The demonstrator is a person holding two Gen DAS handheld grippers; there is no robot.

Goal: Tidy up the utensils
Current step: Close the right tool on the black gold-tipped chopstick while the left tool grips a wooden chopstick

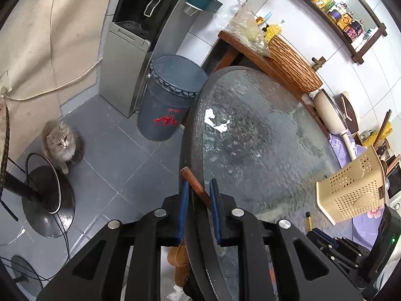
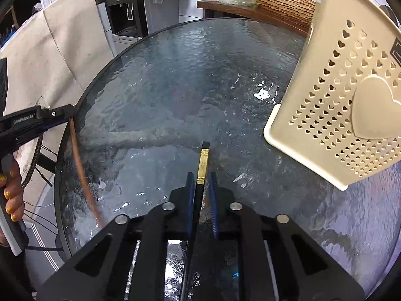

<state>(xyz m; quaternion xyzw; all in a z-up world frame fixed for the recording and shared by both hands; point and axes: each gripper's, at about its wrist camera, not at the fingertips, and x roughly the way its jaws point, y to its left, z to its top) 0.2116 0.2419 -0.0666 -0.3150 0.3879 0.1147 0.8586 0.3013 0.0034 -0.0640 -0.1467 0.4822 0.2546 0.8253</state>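
Right gripper (image 2: 203, 195) clamped a black-gold chopstick (image 2: 202, 165) pointing forward, perforated utensil holder (image 2: 338, 95) up-right, nearer it; left gripper (image 1: 199, 210) pinched a wooden-handled utensil (image 1: 195, 183)

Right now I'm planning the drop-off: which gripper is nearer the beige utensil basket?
Right. The right gripper, holding a black chopstick, sits just beside the beige basket. The left gripper, holding a wooden utensil, is at the table's far edge.

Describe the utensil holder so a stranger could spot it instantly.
Start at the round glass table. At its right side stands the utensil holder, a tall beige plastic basket. Its heart-shaped perforations and large raised heart set it apart from the woven wicker piece on the wooden counter behind.
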